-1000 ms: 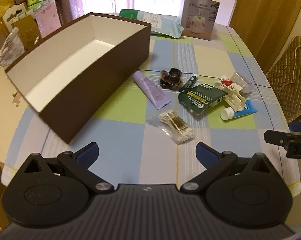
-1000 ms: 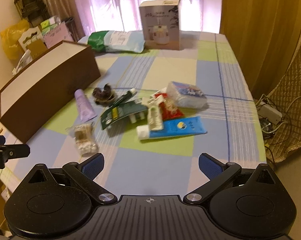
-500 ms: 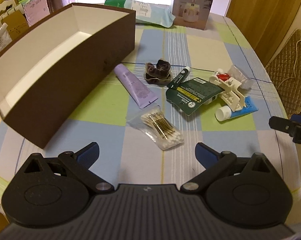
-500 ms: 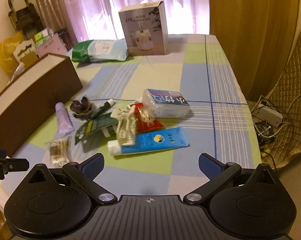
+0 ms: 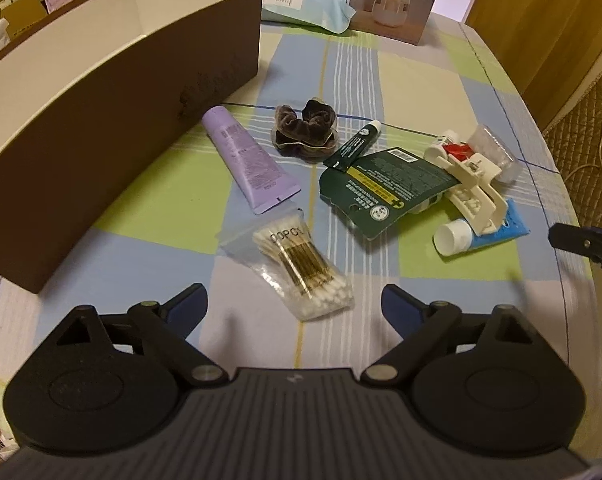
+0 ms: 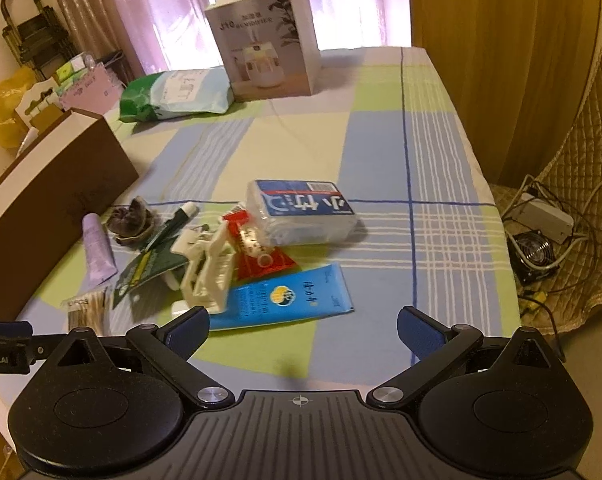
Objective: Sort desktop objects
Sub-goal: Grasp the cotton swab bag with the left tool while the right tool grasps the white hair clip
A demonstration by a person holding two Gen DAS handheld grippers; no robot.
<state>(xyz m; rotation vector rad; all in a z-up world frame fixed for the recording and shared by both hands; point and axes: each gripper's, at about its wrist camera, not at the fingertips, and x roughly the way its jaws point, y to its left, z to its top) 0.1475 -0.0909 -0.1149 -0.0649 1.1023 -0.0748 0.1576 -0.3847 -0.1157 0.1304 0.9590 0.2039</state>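
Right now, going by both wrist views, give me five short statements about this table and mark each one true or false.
1. The left gripper is open and holds nothing. True.
2. The cotton swab bag lies inside the brown box. False: it lies on the tablecloth, outside the box.
3. The cream hair clip rests partly on the blue toothpaste tube. True.
4. The right gripper is shut on the purple tube. False: it is open and empty; the tube lies beside the box.
5. The brown scrunchie lies between the purple tube and the small dark green tube. True.
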